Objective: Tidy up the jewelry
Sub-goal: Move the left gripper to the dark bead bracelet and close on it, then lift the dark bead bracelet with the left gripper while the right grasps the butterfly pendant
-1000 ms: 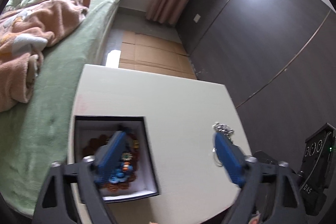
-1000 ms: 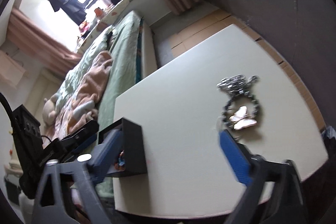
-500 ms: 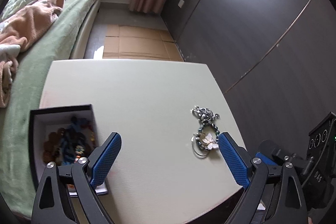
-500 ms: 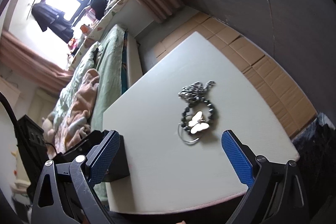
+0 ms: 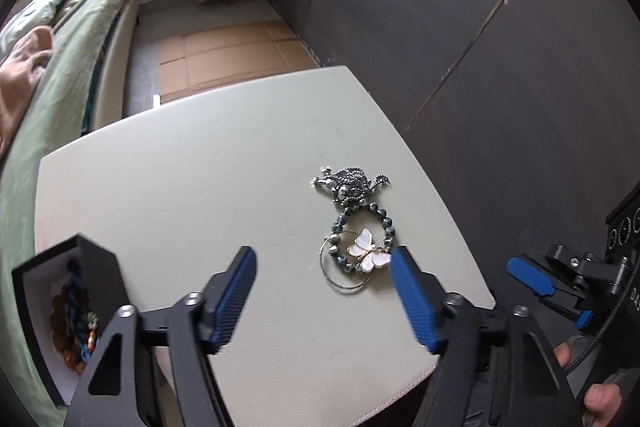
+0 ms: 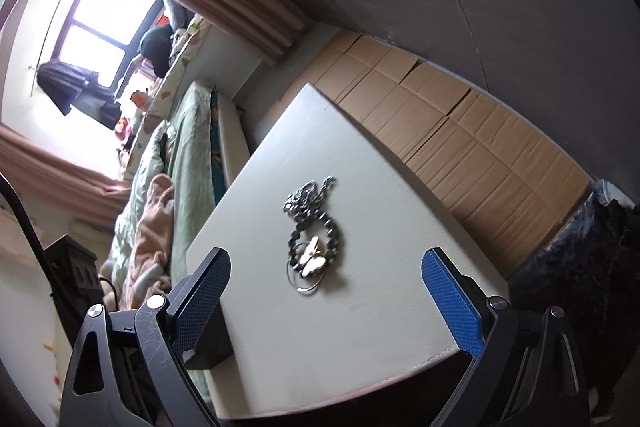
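A pile of jewelry lies on the cream table (image 5: 192, 187): a silver chain (image 5: 350, 183), a dark bead bracelet (image 5: 386, 227), a white butterfly pendant (image 5: 366, 253) and a thin hoop (image 5: 340, 281). The pile also shows in the right wrist view (image 6: 314, 239). A black jewelry box (image 5: 100, 267) with beads inside sits at the table's left edge. My left gripper (image 5: 326, 297) is open, just short of the pile, its right fingertip (image 5: 404, 267) beside the butterfly. My right gripper (image 6: 326, 291) is open, empty, near the table's front edge; it also shows in the left wrist view (image 5: 532, 277).
A bed with green sheets (image 5: 60, 75) and a peach blanket (image 6: 152, 227) runs along the table's left. Dark wardrobe panels (image 5: 480, 27) stand on the right. Flattened cardboard (image 6: 440, 115) covers the floor beyond the table. The box corner (image 6: 210, 347) sits behind my right gripper's left finger.
My left gripper has swung right from over the box to the jewelry pile and come closer to it. My right gripper has drawn back slightly, centring on the pile.
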Available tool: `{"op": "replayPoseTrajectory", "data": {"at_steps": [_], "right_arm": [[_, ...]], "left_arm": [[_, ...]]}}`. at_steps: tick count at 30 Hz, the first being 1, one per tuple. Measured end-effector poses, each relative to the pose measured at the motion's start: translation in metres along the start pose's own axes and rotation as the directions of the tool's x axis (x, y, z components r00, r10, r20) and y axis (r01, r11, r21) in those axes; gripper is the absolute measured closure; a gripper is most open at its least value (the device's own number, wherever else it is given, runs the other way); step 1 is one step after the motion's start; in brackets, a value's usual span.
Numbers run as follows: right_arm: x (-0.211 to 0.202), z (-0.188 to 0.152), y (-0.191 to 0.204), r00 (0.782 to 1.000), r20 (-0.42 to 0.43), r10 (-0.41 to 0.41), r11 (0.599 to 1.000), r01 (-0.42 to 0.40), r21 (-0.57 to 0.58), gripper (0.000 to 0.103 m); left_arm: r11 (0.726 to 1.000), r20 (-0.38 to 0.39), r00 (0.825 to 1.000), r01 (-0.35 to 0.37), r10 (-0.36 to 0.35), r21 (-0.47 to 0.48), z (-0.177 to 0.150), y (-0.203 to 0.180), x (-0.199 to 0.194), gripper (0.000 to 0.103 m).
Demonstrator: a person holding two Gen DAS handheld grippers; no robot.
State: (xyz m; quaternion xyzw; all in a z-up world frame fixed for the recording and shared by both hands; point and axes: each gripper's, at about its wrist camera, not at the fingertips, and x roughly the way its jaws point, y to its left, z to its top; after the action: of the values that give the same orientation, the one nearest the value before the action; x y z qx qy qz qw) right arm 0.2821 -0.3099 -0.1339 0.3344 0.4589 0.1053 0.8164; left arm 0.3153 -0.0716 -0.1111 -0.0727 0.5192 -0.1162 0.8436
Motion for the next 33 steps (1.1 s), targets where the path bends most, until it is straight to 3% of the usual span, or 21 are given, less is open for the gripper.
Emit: {"op": "replayPoseTrajectory", "data": {"at_steps": [7,12,15,20,24,25,28,33], "right_arm": [[0.008,0.006,-0.018,1.000,-0.019,-0.022,0.998,0.023,0.055,0.006],[0.019,0.013,-0.027,0.998,-0.032,-0.055,0.995,0.058,0.087,0.014],[0.025,0.014,-0.027,0.997,-0.048,-0.056,0.993,0.061,0.103,0.014],[0.035,0.012,-0.026,0.996,-0.079,-0.047,0.993,0.055,0.105,0.014],[0.037,0.010,-0.022,0.995,-0.080,-0.065,0.993,0.072,0.090,0.014],[0.039,0.011,-0.022,0.994,-0.083,-0.070,0.993,0.077,0.086,0.014],[0.044,0.009,-0.018,0.992,-0.101,-0.081,0.993,0.089,0.072,0.014],[0.046,0.006,-0.012,0.990,-0.109,-0.087,0.995,0.092,0.041,0.015]], "left_arm": [[0.999,-0.062,0.998,-0.012,0.015,0.038,0.019,-0.010,0.028,0.050],[0.996,-0.096,0.995,-0.029,0.037,0.079,0.026,-0.017,0.053,0.051],[0.994,-0.136,0.990,-0.021,0.036,0.111,0.026,-0.021,0.068,0.061],[0.989,-0.166,0.984,-0.045,0.069,0.142,0.027,-0.020,0.086,0.063],[0.986,-0.141,0.988,-0.045,0.067,0.159,0.025,-0.020,0.086,0.080],[0.986,-0.149,0.987,-0.029,0.054,0.165,0.024,-0.021,0.086,0.094],[0.988,-0.143,0.989,-0.016,0.038,0.155,0.019,-0.018,0.078,0.094],[0.992,-0.109,0.990,0.095,-0.086,0.080,0.018,-0.012,0.046,0.094]]}}
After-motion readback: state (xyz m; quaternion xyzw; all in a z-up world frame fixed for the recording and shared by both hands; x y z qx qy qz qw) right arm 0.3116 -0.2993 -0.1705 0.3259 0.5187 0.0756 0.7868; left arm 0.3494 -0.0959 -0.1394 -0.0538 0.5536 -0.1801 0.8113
